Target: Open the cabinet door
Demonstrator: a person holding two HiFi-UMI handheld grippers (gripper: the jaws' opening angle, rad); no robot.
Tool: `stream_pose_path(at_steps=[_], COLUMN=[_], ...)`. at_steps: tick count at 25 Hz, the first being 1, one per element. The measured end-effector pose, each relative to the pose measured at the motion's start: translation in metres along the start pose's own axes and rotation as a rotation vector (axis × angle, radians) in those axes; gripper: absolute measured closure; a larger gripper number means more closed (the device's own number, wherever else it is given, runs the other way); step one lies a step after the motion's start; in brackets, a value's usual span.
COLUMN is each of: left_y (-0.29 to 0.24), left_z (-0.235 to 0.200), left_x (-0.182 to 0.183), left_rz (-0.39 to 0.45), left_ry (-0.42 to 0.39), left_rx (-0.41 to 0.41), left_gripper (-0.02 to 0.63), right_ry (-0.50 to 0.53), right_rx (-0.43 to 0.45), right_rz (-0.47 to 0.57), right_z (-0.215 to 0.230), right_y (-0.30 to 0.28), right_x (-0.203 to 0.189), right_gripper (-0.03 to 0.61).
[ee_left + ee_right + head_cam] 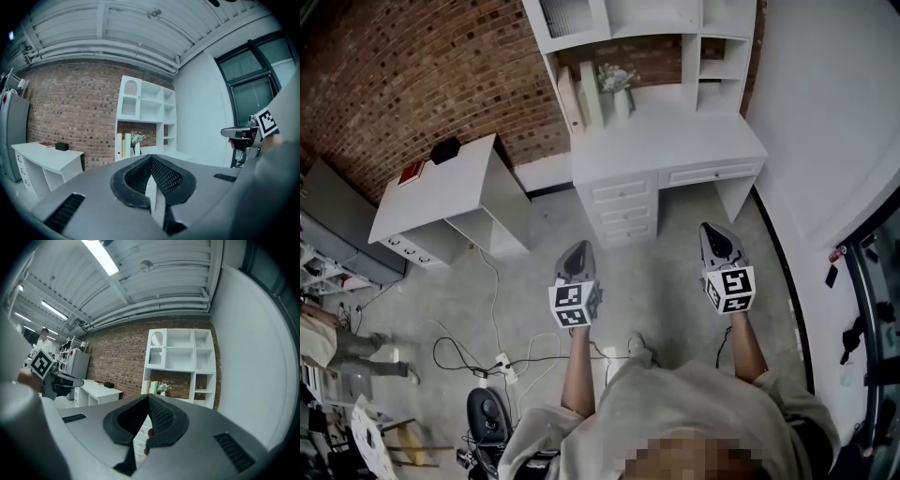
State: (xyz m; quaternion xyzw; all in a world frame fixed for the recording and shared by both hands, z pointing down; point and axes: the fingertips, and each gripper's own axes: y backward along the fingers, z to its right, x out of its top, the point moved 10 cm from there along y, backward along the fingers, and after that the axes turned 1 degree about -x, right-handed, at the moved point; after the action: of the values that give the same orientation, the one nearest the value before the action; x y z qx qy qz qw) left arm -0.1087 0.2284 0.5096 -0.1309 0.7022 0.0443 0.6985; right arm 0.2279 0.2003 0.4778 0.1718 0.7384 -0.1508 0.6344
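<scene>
The brick wall [412, 84] is running behind the furniture, and the grey floor [666, 272] is lying below it, with cables [478, 352] trailing over it at the left of the head view. The white desk unit [675, 141] is standing against the brick, carrying drawers below and an open shelf hutch above. The cabinet door [565, 17] is sitting in the hutch's upper left compartment. It is a panelled door with a see-through insert and is lying flush with its frame. Both grippers are well apart from it. A lower white side desk [441, 192] is standing to the left of the unit, separate from it.

The person is standing on the floor, facing the unit and holding both arms forward. The left gripper [578, 247] is pointing toward the drawers with its jaws clenched tip to tip and nothing between them. The right gripper [711, 229] is pointing the same way beside it, likewise clenched and empty.

Upright books [581, 98] are leaning at the back left of the desktop, with a vase of flowers [617, 89] just beside them. A black box [445, 150] and a red book [412, 172] are resting on the side desk.
</scene>
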Motion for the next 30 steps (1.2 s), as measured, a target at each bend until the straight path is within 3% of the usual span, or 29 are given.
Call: stream_pose_path(at_steps=[13, 30], left_y=[-0.146, -0.222], left_z=[-0.109, -0.137], left_x=[0.032, 0.01], left_rz=[0.028, -0.005], left_ry=[-0.001, 0.001], left_rx=[-0.03, -0.047], left_gripper=[0.586, 0.586], right_ry=[0.028, 0.01], right_rx=[-0.026, -0.02], right_rz=[-0.01, -0.048], right_z=[0.01, 0.024], right_y=[-0.173, -0.241], right_x=[0.011, -0.031], right_gripper=[0.565, 0.565])
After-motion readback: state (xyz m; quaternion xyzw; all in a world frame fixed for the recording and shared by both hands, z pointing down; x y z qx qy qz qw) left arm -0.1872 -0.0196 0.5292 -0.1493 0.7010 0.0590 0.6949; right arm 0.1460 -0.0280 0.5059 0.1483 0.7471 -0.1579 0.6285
